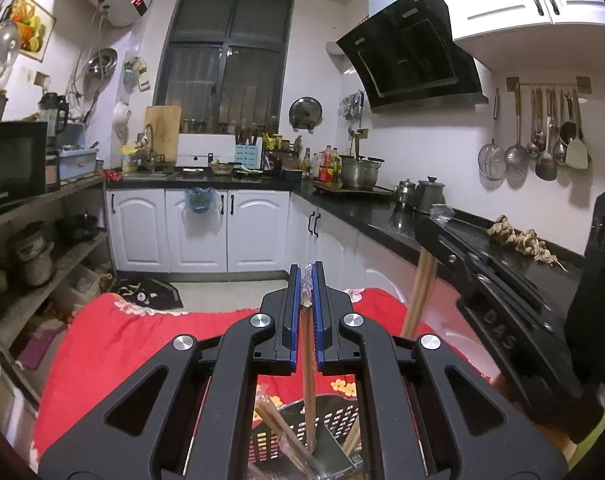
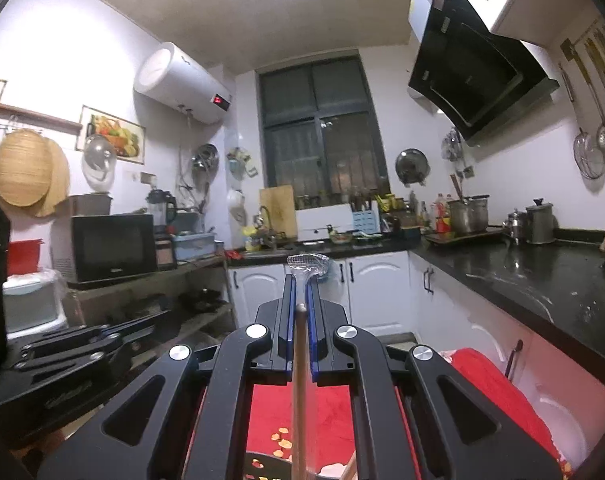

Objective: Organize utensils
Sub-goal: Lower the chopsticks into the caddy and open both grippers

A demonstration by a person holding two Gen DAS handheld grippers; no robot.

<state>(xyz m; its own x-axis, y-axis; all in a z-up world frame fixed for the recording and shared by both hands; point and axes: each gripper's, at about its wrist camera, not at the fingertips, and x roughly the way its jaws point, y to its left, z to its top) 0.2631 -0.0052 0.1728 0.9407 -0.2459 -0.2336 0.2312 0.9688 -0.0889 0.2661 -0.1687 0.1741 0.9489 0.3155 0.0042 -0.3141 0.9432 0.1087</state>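
Observation:
My left gripper [image 1: 307, 276] is shut on a plastic-wrapped wooden chopstick [image 1: 308, 380]. The stick hangs down into a black perforated utensil basket [image 1: 334, 420], which holds several other wrapped chopsticks [image 1: 278, 428]. The basket stands on a red flowered cloth [image 1: 122, 340]. My right gripper [image 1: 430, 232] comes in from the right with a pale wooden stick [image 1: 418, 296] hanging below it. In the right wrist view my right gripper [image 2: 300, 284] is shut on that wrapped stick [image 2: 299, 380], and clear wrap [image 2: 307, 264] bunches above its fingertips. The left gripper [image 2: 150, 322] lies at lower left. The basket's rim [image 2: 262, 465] peeks in at the bottom.
A black countertop [image 1: 366, 212] runs along the right wall, carrying pots [image 1: 358, 172], metal canisters [image 1: 428, 194] and ginger roots [image 1: 518, 240]. Open shelves [image 1: 42, 200] with a microwave [image 1: 12, 160] stand at the left. White cabinets [image 1: 198, 228] close off the far end.

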